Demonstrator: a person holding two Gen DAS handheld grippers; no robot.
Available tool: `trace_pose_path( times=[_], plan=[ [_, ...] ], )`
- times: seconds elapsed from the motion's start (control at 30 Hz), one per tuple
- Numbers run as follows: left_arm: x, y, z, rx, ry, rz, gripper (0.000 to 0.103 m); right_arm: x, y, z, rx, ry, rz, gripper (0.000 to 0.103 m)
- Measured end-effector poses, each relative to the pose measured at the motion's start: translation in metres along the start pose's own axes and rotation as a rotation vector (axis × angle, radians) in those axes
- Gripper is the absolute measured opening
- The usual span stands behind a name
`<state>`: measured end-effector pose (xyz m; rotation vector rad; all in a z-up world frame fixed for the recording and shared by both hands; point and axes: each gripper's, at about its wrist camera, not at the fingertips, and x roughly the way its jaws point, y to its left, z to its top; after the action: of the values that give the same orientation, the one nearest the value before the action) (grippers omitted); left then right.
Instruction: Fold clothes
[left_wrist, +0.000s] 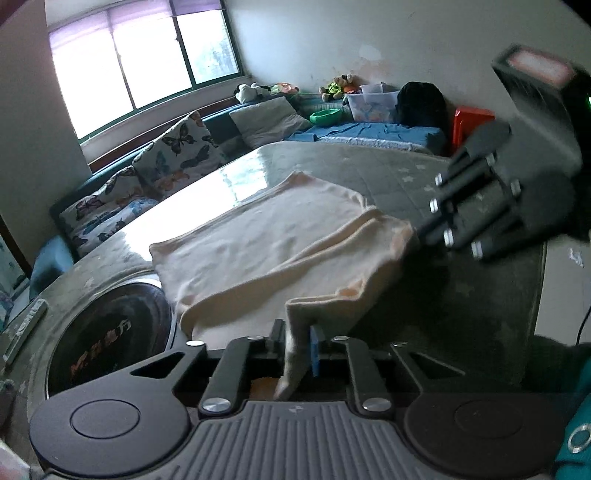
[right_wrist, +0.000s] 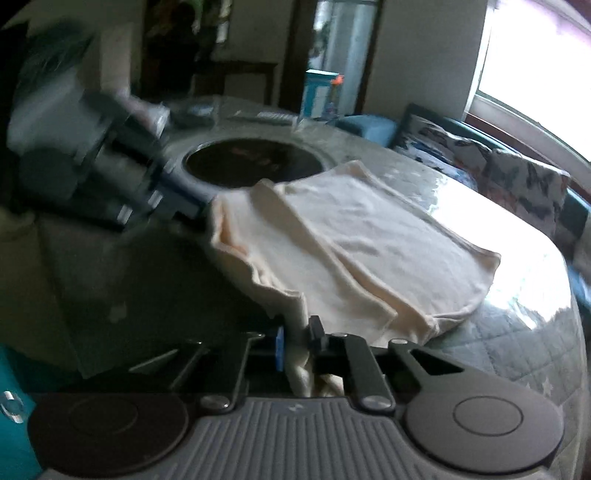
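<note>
Glossy glass-topped table (left_wrist: 229, 177), glare from the window (left_wrist: 147, 62) across its far side, quilted star-print cover beneath. Left of the cream garment (left_wrist: 266, 240), a dark round inset (left_wrist: 110, 332) sunk in the tabletop; beyond it, butterfly-print cushions (left_wrist: 177, 151) along a bench under the window. Behind the garment, a blue mattress (left_wrist: 369, 134) with stuffed toys, a clear bin and a black bag against a scuffed white wall; right of those, a red stool (left_wrist: 472, 122). Garment spread flat on the table, near edge lifted. Left gripper (left_wrist: 297, 343) clamped tight on one near corner, cloth hanging between the fingers. Right gripper (right_wrist: 297, 341) likewise pinched closed on the other corner.
</note>
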<state>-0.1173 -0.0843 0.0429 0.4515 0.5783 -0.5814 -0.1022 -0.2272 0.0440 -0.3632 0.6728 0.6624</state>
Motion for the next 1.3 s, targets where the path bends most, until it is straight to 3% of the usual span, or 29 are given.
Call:
trace_pose_path(
  times=[0.1,0.2,0.37,0.43,0.47,0.5,0.57,0.8,1.07,1.3],
  plan=[
    [-0.003,-0.006,-0.011,0.024,-0.002,0.034,0.042,-0.005,-0.010,0.004,0.068,-0.008,0.017,0.010],
    [-0.005,-0.011,-0.017,0.050,-0.001,0.051,0.048,-0.007,-0.014,0.008,0.087,-0.018,0.027,0.010],
    [0.004,-0.020,-0.021,0.106,0.005,0.092,0.048,-0.010,-0.014,0.015,0.091,-0.030,0.026,0.010],
    [0.009,-0.022,-0.023,0.140,0.015,0.099,0.035,-0.011,-0.014,0.016,0.093,-0.036,0.020,0.010],
    [0.012,-0.022,-0.024,0.148,0.028,0.099,0.016,-0.011,-0.014,0.016,0.095,-0.038,0.017,0.009],
    [0.013,-0.021,-0.025,0.143,0.038,0.096,0.009,-0.012,-0.014,0.015,0.096,-0.042,0.014,0.009],
    [0.010,-0.017,-0.025,0.112,0.029,0.099,0.006,-0.015,-0.012,0.014,0.093,-0.052,0.009,0.009],
    [-0.028,-0.020,-0.009,0.092,-0.048,0.084,0.005,-0.042,-0.003,0.009,0.074,-0.094,0.006,0.009],
    [-0.078,-0.036,0.001,0.054,-0.089,0.023,0.005,-0.110,0.018,0.000,0.071,-0.112,0.066,0.009],
    [-0.055,-0.019,0.029,0.043,-0.104,0.059,0.005,-0.110,0.000,0.014,0.087,-0.122,0.049,0.008]
  ],
)
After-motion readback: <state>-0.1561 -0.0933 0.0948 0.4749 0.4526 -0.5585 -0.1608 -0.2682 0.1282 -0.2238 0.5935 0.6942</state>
